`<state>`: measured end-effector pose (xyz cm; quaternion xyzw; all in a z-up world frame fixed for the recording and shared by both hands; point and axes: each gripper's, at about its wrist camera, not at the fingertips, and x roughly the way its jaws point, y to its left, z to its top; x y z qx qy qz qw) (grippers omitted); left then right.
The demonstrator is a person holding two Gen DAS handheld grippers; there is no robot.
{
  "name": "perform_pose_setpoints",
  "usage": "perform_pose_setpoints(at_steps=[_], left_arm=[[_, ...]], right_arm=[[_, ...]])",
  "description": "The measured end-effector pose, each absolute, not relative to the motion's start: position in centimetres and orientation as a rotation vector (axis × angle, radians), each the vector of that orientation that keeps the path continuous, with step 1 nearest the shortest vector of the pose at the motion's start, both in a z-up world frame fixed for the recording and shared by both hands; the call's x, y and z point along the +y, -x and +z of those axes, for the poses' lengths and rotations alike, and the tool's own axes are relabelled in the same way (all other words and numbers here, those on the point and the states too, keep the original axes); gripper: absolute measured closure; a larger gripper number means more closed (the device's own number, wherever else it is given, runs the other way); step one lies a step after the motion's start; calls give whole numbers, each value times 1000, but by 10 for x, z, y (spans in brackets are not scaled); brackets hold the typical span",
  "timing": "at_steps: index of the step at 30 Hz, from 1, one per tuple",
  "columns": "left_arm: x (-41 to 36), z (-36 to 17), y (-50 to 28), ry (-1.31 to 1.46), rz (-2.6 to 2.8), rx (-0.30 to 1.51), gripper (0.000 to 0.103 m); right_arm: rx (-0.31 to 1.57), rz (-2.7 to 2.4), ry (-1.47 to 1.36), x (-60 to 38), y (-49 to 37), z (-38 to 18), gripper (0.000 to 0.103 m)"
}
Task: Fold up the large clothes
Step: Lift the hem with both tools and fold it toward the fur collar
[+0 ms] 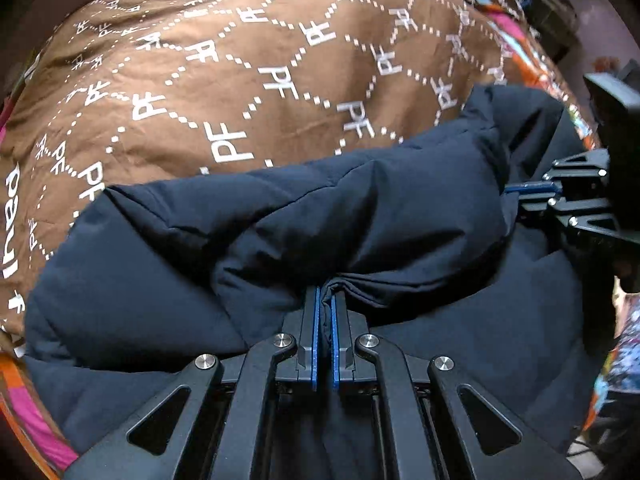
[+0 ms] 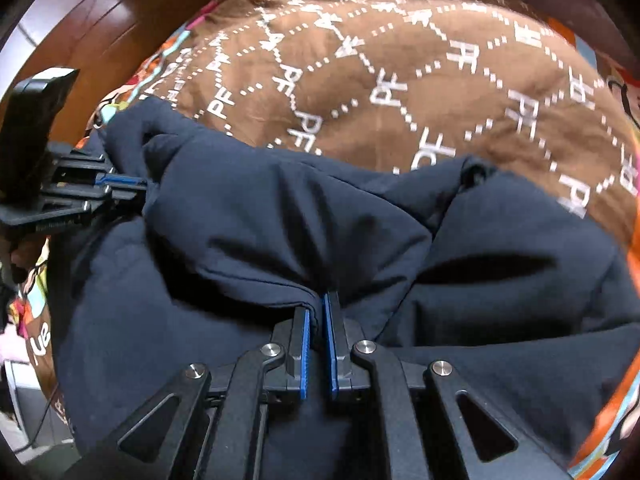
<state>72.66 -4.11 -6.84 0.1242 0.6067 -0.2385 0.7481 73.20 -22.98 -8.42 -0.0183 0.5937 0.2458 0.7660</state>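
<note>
Left gripper (image 1: 325,300): pointing steeply downward, jaws closed almost fully, blue pads (image 1: 316,336) pinching a thin fold of the dark navy padded jacket (image 1: 280,232). Gathering creases radiating outward from the pinch point. Jacket edge rolling up into a puffy ridge directly ahead of the fingertips, spreading to both sides and underneath the linkage arms. Lying beyond that ridge, farther ahead of the left gripper: brown bedcover (image 1: 240,60) printed with white dotted diamonds and "PF" letters. Showing at the outer margins on the left of this gripper: orange and pink patterned fabric (image 1: 24,412).

Appearing to the right of the left gripper, at the side of the same jacket: right gripper (image 1: 520,194), blue pad edge pressing into the cloth.

Right gripper (image 2: 318,300): pointing steeply downward, jaws likewise nearly together, blue pads (image 2: 306,344) clamping a fold of the jacket (image 2: 500,272) at the fingertips. Bulging ahead and to both sides of the fingertips: padded folds. Lying ahead past the jacket: the bedcover (image 2: 400,60). Showing to the far left, beyond the bed edge: reddish-brown wooden panel (image 2: 92,20). Entering from the left of this gripper: left gripper (image 2: 136,184), gripping the jacket's far side.
</note>
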Motion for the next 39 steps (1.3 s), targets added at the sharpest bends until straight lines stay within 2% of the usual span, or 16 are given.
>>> perform_pose_setpoints(at_steps=[6, 7, 12, 14, 15, 17, 19, 22, 24, 25, 26, 27, 28, 29, 34, 39], left_arm=[[-48, -65, -713, -343, -457, 1233, 100], [-46, -60, -710, -323, -450, 1218, 99], [-23, -31, -703, -166, -439, 1182, 94], [-14, -14, -703, -58, -448, 1150, 83], [-13, -5, -704, -25, -447, 1136, 79], [-11, 12, -712, 51, -436, 1090, 66], [-13, 24, -723, 117, -439, 1051, 59], [-23, 25, -748, 174, -438, 1047, 58], [-28, 19, -761, 190, -447, 1066, 58], [-30, 15, -766, 188, -450, 1074, 58], [-35, 9, -771, 183, -458, 1085, 58], [-37, 4, -772, 182, -471, 1096, 58], [-38, -2, -771, 182, -485, 1105, 58], [-38, -5, -770, 179, -501, 1109, 60], [-44, -27, -750, 66, -624, 1164, 79], [-47, -45, -735, -91, -671, 1254, 85]], right_arm=[[1192, 477, 31, -230, -715, -72, 94], [1183, 478, 24, -231, -712, -67, 91], [1137, 511, -115, -250, -705, -29, 60], [1103, 506, -129, -255, -707, -12, 29], [1078, 515, -144, -258, -711, -3, 27], [1052, 513, -173, -254, -723, 6, 27], [1033, 497, -232, -257, -738, 10, 27], [1053, 473, -333, -256, -771, 1, 27], [1101, 479, -402, -252, -792, -16, 40], [1139, 495, -440, -250, -799, -28, 54], [1157, 501, -461, -249, -802, -34, 63], [1178, 512, -483, -245, -804, -43, 67], [1194, 518, -479, -242, -803, -48, 76], [1210, 527, -462, -238, -801, -54, 80], [1249, 594, -325, -223, -777, -60, 83], [1379, 639, -153, -210, -766, -73, 84]])
